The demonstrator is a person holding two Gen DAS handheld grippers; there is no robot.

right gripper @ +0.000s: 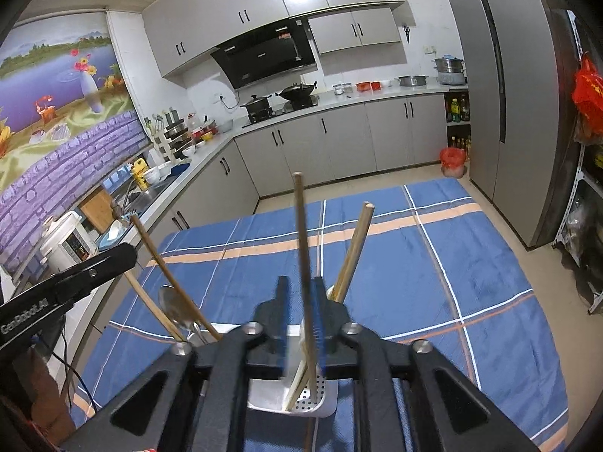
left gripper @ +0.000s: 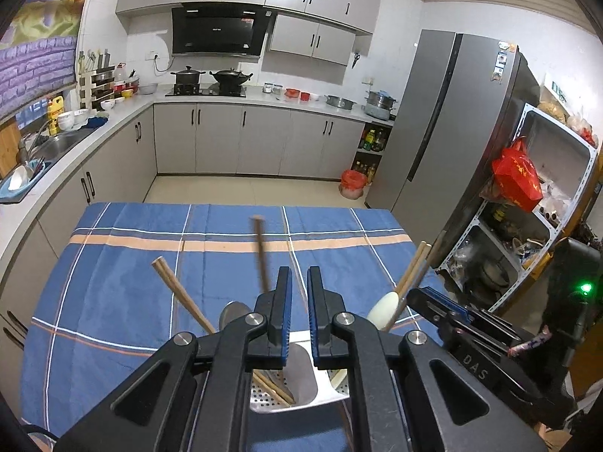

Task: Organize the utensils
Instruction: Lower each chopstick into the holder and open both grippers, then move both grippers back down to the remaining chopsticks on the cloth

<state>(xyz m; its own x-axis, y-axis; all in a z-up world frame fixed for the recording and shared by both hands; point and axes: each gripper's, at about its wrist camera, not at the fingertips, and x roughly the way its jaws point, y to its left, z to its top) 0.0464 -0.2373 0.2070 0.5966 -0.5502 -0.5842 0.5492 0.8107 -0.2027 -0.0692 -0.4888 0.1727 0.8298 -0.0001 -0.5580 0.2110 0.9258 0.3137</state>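
Note:
A metal utensil holder (left gripper: 301, 384) with perforated bottom stands on the blue plaid tablecloth (left gripper: 132, 263), just under both grippers. It holds wooden chopsticks (left gripper: 181, 293), a metal spoon (left gripper: 231, 312) and a white spoon (left gripper: 384, 307). My left gripper (left gripper: 299, 301) is open and empty above the holder. A blurred dark chopstick (left gripper: 260, 252) stands beside its left finger. My right gripper (right gripper: 301, 312) hovers over the holder (right gripper: 301, 399); a blurred chopstick (right gripper: 303, 248) stands between its jaws, and I cannot tell if it is gripped. Other chopsticks (right gripper: 354, 248) lean in the holder.
The table fills the foreground; its far edge (left gripper: 241, 205) meets the tiled floor. Kitchen counters with a sink (left gripper: 56, 143) run along the left and back. A grey fridge (left gripper: 444, 132) and metal shelving (left gripper: 527, 226) stand at the right.

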